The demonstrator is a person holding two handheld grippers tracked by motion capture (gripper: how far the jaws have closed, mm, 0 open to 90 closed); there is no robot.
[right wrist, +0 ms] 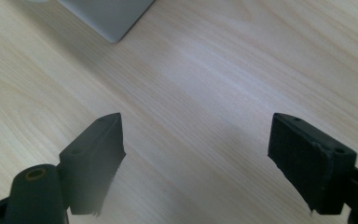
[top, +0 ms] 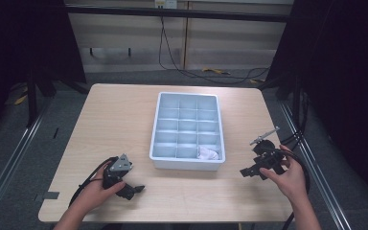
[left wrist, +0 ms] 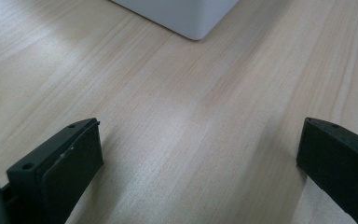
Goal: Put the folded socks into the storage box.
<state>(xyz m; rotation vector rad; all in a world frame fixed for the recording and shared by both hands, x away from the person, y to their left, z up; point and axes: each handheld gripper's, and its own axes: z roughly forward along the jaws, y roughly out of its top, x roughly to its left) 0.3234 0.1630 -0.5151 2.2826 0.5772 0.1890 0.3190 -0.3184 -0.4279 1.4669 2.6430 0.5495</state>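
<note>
On table (top: 124,115): one tray (top: 155,132), one white cloth (top: 207,154), two gaping claws

White thing (top: 208,154) in tray (top: 155,139) (crumpled?) too small to tell.

We take this for a lab or test room set up for recording, not a home. We see a plain light-wood table with rounded corners (top: 124,120) standing alone on a grey carpeted floor (top: 9,158), hemmed in on both sides by black curtains or panels (top: 350,72) and dark metal frame posts (top: 31,91). Metal floor rails (top: 9,163) run along the table's left and right. Behind it we see beige cabinet fronts (top: 124,28), a wall socket (top: 165,4) and loose black cables (top: 191,72) trailing over the floor.
</note>
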